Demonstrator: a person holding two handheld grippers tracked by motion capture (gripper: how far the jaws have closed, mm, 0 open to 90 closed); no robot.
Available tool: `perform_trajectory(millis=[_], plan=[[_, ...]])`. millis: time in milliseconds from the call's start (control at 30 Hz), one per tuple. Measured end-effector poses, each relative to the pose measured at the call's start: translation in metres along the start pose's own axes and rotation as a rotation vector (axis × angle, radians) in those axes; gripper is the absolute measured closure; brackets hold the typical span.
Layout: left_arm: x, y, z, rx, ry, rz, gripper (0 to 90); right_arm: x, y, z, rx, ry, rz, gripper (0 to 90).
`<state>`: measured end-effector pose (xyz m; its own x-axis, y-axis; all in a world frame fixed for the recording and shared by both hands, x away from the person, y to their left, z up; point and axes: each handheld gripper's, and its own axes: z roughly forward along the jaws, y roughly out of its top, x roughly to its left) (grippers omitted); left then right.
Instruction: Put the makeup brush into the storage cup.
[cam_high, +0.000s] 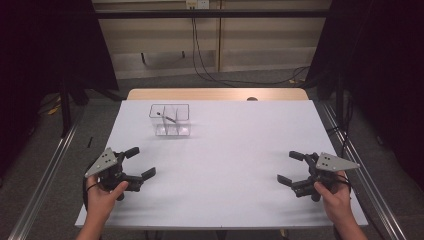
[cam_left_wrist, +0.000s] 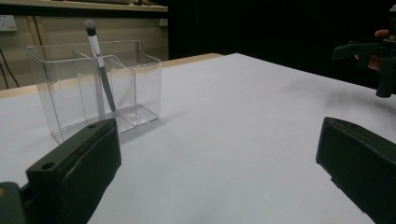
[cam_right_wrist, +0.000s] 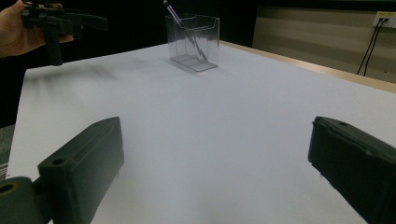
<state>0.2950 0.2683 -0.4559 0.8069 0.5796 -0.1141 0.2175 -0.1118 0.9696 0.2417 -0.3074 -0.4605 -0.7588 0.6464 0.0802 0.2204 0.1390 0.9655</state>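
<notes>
A clear acrylic holder (cam_high: 171, 122) with several compartments stands at the table's back left. A slim brush (cam_high: 167, 118) leans inside it, bristles up; it also shows in the holder (cam_left_wrist: 135, 84) as a white-and-grey brush (cam_left_wrist: 100, 70). My left gripper (cam_high: 143, 161) hovers open at the front left, empty, jaws pointing toward the holder. My right gripper (cam_high: 286, 167) is open and empty at the front right. In the right gripper view the holder (cam_right_wrist: 205, 42) and brush (cam_right_wrist: 180, 21) stand far off beyond the open jaws.
The white table top (cam_high: 225, 165) spreads between the two grippers. A wooden strip (cam_high: 215, 94) runs along its far edge. Metal rails (cam_high: 45, 180) flank the table on the floor, and cables (cam_high: 200, 65) hang behind it.
</notes>
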Motion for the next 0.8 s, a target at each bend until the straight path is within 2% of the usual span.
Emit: perform_trajectory(millis=[333, 800], plan=[[-0.0025, -0.0003, -0.0078, -0.008, 0.004, 0.005, 0.0, 0.0000, -0.0005, 0.0002, 0.003, 0.000, -0.001, 3.1], [-0.0050, 0.0012, -0.0092, -0.021, -0.004, 0.022, 0.2, 0.0003, -0.0011, -0.0016, 0.005, -0.005, -0.003, 3.1]])
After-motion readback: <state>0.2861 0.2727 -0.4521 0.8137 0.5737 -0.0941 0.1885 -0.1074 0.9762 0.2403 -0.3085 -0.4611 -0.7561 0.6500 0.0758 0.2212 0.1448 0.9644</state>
